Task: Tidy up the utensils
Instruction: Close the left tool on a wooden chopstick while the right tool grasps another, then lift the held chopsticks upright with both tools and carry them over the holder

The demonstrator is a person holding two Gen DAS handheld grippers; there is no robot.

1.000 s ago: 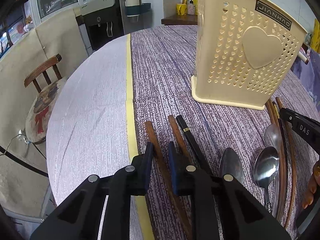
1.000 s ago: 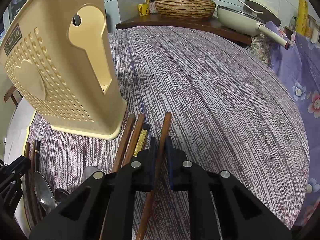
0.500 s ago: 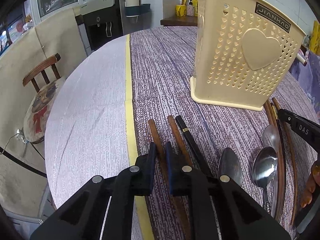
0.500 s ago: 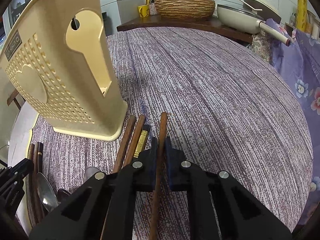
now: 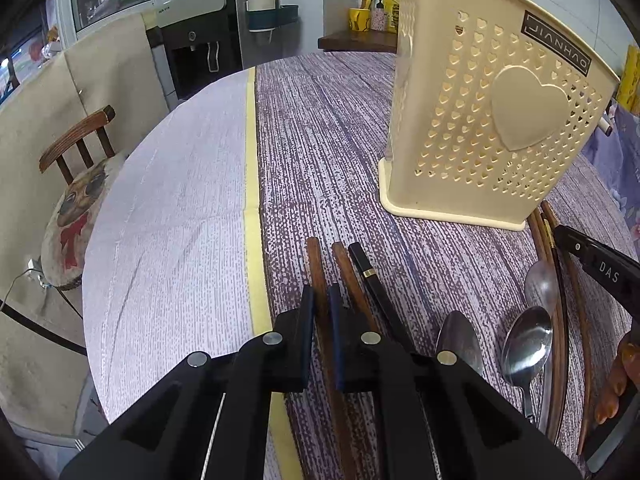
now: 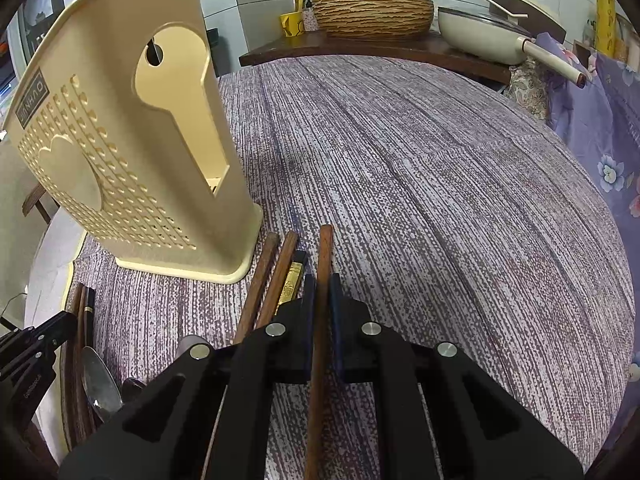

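The sorting has barely begun. Each gripper pinches one brown chopstick on the table: the left gripper its chopstick, the right gripper its own. Other chopsticks and the spoons lie loose in front of the cream holder, awaiting placement.

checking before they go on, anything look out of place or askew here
Nothing damaged or spilled. The cream utensil holder stands upright, but the brown chopsticks and spoons lie loose on the tablecloth in two separate clusters, unsorted.
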